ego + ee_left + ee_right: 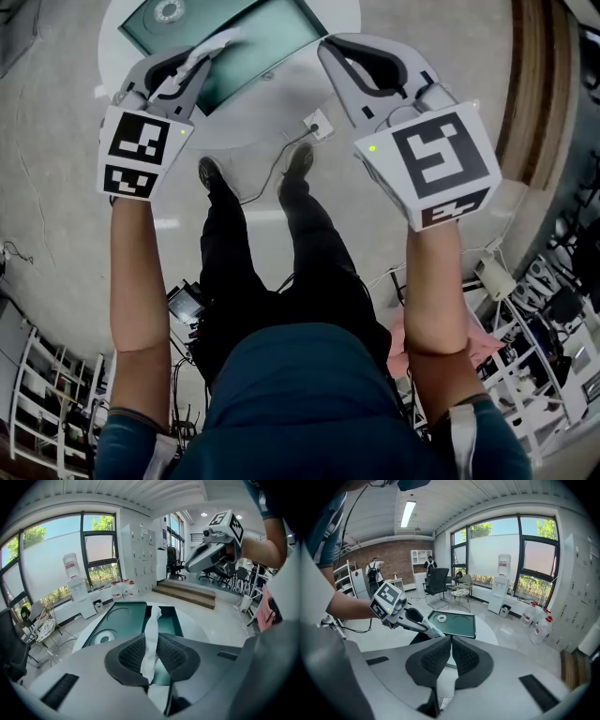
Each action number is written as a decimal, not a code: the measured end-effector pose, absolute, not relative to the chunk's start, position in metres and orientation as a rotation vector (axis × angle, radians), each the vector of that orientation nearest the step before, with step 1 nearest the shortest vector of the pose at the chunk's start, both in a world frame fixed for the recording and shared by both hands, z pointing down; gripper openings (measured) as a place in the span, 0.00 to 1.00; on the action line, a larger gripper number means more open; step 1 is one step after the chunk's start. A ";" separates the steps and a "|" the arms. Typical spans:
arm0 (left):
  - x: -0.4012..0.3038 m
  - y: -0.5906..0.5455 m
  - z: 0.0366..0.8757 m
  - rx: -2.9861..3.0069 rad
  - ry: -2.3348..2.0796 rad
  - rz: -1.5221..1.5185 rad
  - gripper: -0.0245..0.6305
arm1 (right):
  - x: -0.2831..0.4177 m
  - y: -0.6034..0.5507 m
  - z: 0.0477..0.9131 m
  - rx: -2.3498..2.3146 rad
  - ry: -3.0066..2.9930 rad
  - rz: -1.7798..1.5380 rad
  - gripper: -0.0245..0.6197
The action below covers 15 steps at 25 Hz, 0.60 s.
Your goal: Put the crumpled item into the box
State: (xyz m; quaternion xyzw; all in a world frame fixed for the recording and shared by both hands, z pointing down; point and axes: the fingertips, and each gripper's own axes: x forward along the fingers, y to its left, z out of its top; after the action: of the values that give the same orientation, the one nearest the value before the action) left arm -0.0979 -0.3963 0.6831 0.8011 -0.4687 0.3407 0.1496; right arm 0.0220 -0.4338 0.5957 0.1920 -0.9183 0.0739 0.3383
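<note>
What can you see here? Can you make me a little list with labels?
left gripper: shut on the paper
paper: white, crumpled, not yet in the box
box: green, open, on a round table
ring: white, lying in the box
right gripper: shut, empty

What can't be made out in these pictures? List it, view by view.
- Head view: the green box is cut off by the top edge and partly covered by the left tongs.
- Left gripper view: the box's near side is hidden behind the tongs and the white crumpled item they grip.
- Right gripper view: the white ring in the box is too small to identify.
</note>
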 end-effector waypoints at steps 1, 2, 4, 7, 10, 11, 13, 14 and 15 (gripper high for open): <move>-0.099 -0.396 0.685 2.299 -1.338 0.981 0.15 | 0.021 -0.434 0.597 0.500 -2.391 0.193 0.10; -0.099 -0.396 0.686 2.297 -1.327 0.983 0.16 | 0.020 -0.434 0.597 0.501 -2.390 0.192 0.10; -0.098 -0.395 0.687 2.293 -1.305 0.979 0.17 | 0.021 -0.434 0.595 0.506 -2.390 0.189 0.10; -0.093 -0.395 0.680 2.301 -1.277 0.966 0.25 | 0.024 -0.436 0.587 0.513 -2.394 0.180 0.10; -0.092 -0.397 0.665 2.322 -1.269 0.968 0.29 | 0.021 -0.437 0.577 0.519 -2.403 0.170 0.10; -0.092 -0.398 0.658 2.330 -1.273 0.969 0.30 | 0.020 -0.437 0.573 0.520 -2.406 0.165 0.10; -0.093 -0.398 0.642 2.349 -1.288 0.968 0.30 | 0.018 -0.435 0.564 0.519 -2.412 0.154 0.10; -0.093 -0.398 0.633 2.358 -1.297 0.967 0.30 | 0.017 -0.435 0.560 0.518 -2.414 0.150 0.10; -0.095 -0.398 0.625 2.367 -1.307 0.965 0.30 | 0.015 -0.434 0.556 0.516 -2.416 0.145 0.10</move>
State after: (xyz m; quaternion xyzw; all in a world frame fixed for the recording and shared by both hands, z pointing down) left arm -0.0947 -0.3982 0.6246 0.8170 -0.4511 0.3331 0.1346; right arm 0.0149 -0.4337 0.5559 0.1970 -0.9225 0.0553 0.3274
